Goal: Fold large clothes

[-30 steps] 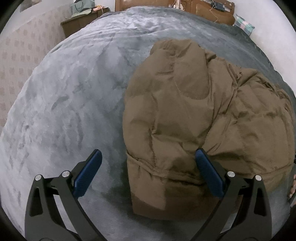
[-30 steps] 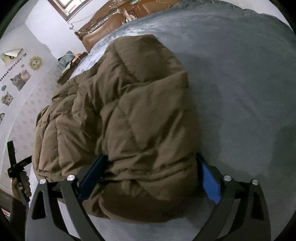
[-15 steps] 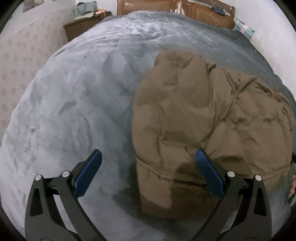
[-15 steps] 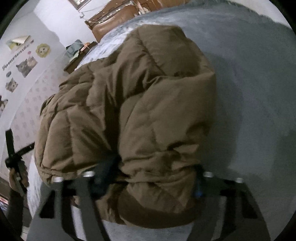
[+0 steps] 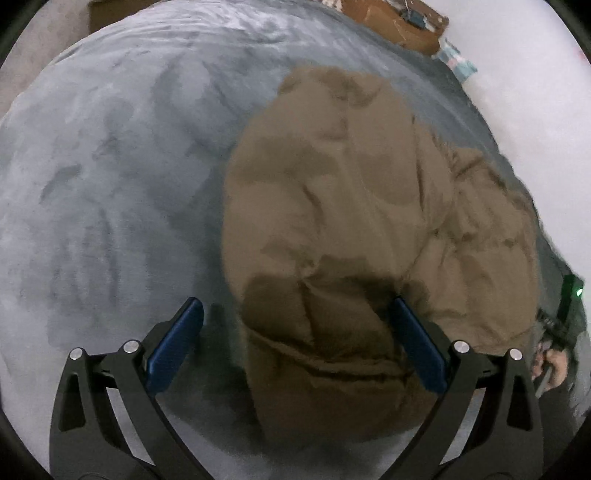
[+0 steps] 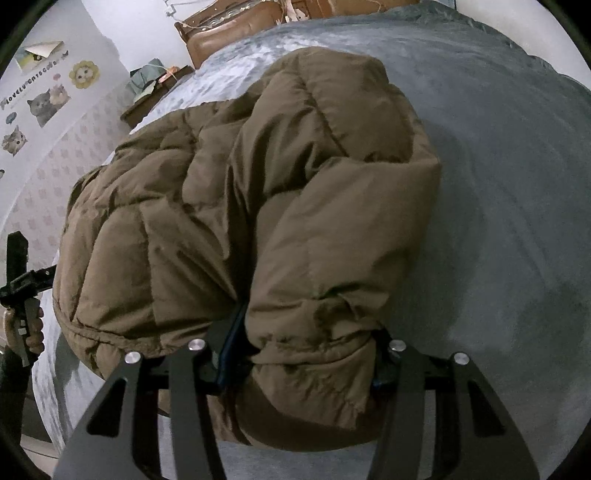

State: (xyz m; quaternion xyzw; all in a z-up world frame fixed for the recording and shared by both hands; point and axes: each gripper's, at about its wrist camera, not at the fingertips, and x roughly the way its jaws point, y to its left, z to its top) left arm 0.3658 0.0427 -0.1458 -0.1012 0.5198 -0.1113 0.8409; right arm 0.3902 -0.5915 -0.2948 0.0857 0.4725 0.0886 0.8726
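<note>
Right wrist view: right gripper is clamping its fingers on the near bottom edge of the brown puffer jacket, jaws having just been closing w/ that bunched fabric between them, jacket lying heaped on the grey bed blanket. Left wrist view: left gripper is hovering w/ blue fingers spread wide & gripping nothing, near jacket edge lying between & past them on the blanket; farther back, wooden headboard & cat stickers on the wall.
</note>
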